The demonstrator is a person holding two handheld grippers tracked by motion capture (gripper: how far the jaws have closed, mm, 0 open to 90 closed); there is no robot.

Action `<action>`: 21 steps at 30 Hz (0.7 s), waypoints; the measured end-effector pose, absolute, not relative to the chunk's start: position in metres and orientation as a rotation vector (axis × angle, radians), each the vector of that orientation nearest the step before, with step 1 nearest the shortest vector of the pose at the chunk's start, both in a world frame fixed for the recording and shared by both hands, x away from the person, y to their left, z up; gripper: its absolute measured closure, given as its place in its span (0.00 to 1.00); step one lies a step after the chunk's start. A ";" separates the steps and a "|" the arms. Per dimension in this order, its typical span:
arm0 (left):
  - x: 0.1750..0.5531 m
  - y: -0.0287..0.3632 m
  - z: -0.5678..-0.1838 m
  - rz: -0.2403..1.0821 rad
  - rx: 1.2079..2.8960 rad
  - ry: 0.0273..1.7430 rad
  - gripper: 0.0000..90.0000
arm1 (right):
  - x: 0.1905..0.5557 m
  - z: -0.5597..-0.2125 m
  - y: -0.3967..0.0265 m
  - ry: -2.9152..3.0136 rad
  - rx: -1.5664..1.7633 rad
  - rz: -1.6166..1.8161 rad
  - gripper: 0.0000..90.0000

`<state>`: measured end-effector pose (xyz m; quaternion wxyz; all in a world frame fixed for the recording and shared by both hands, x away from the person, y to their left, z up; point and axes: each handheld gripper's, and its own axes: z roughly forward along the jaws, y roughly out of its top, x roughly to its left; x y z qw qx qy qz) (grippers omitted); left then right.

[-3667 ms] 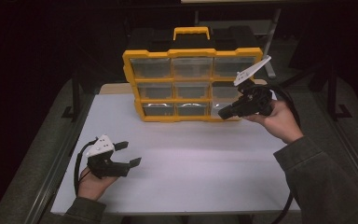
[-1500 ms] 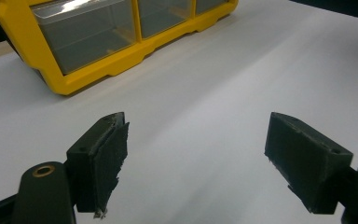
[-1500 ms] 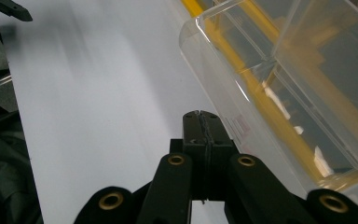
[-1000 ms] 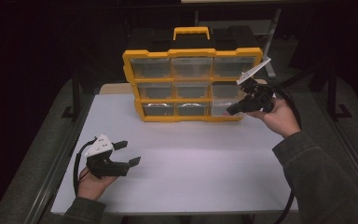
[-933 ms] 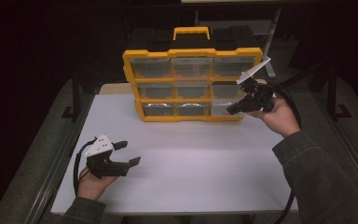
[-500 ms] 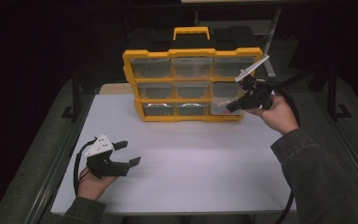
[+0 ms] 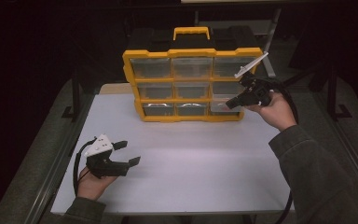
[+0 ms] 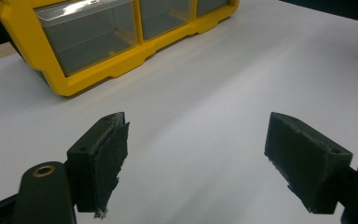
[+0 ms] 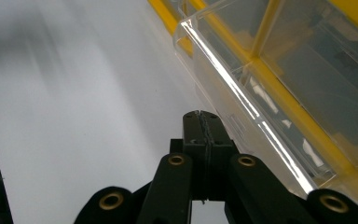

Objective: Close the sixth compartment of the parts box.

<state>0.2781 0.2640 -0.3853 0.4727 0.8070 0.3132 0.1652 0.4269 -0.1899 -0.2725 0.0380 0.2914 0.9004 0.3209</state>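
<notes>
A yellow organizer (image 7: 193,52) with clear drawers stands upright at the back of the white table (image 7: 200,177). Its bottom right drawer (image 7: 218,106) sticks out a little from the frame. My right gripper (image 7: 228,103) is shut with nothing between its jaws, and its tip is right at that drawer's front. In the right gripper view the closed jaws (image 9: 200,116) lie beside the clear drawer's rim (image 9: 223,60); whether they touch it I cannot tell. My left gripper (image 7: 129,152) rests open near the front left. Its fingers (image 8: 100,158) stand wide apart over bare table.
The organizer has a yellow carry handle (image 7: 191,31) on top and a black back part. Its lowest row of drawers (image 8: 88,37) faces the left gripper across open table. Dark metal frames flank the table on both sides.
The right gripper has risen slightly and edged closer to the organizer's right drawers. The left gripper has not moved.
</notes>
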 end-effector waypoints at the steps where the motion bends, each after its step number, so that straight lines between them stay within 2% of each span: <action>1: 0.278 0.264 -0.385 0.404 1.980 0.764 0.23 | 0.427 -0.273 -0.190 2.762 0.889 0.984 0.99; 21: 0.279 0.264 -0.384 0.403 1.978 0.766 0.23 | 0.438 -0.269 -0.185 2.759 0.872 0.955 0.99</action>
